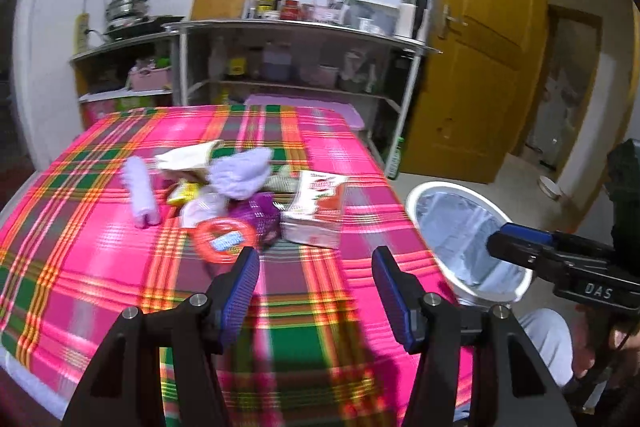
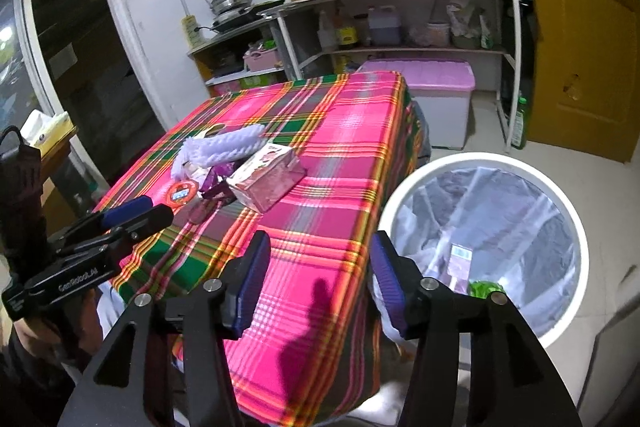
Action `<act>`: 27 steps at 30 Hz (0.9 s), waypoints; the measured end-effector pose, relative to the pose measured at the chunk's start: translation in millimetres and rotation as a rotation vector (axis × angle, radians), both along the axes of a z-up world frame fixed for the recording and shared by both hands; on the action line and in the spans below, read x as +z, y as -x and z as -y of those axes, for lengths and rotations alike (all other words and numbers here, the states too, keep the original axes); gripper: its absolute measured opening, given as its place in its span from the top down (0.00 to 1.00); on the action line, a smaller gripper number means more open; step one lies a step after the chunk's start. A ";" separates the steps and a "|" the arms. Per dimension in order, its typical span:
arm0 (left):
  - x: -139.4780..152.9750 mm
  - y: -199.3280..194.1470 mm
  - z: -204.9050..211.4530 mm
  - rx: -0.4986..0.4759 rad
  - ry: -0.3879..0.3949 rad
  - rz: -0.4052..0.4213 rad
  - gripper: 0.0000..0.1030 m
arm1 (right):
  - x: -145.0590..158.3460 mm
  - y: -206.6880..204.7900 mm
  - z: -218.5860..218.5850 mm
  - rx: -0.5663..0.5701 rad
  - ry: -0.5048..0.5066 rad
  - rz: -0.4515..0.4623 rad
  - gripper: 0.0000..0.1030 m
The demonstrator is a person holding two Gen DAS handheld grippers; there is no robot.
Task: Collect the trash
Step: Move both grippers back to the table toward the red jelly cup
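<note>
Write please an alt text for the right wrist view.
An open, empty right hand-held gripper points over a pink plaid table holding a pile of trash, with a white lined bin on the floor to its right. The left hand-held gripper shows at left.

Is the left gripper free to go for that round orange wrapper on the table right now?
Probably yes. The left gripper is open and empty, and the round orange wrapper lies at the near edge of the pile with only bare tablecloth before it.

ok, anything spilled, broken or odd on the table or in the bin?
Nothing spilled or broken. Just a jumbled heap of trash mid-table, including a dented carton lying on its side. The bin stands upright beside the table, liner in place.
</note>
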State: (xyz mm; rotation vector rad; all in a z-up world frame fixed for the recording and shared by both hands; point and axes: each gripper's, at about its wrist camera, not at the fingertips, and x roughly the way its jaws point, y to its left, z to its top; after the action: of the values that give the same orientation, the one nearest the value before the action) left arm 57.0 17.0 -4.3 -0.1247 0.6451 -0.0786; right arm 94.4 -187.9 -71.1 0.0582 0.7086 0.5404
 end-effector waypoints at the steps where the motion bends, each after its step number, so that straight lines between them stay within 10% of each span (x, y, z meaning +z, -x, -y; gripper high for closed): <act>1: -0.5 -0.4 -3.7 0.013 0.000 -0.003 0.44 | -0.4 -0.9 -2.4 0.004 0.001 -0.001 0.46; 24: -28.3 -43.3 -43.4 0.116 -0.036 -0.065 0.44 | -6.6 -24.3 -41.5 0.051 0.027 -0.033 0.46; 27: -32.6 -47.6 -44.8 0.108 -0.025 -0.075 0.55 | -5.4 -28.1 -50.5 0.060 0.032 -0.032 0.46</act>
State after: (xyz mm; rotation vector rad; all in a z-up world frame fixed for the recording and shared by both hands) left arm 104.6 61.8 -36.9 -0.1383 0.7129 0.0389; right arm 122.5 -137.4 -76.5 0.0162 0.7523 0.5865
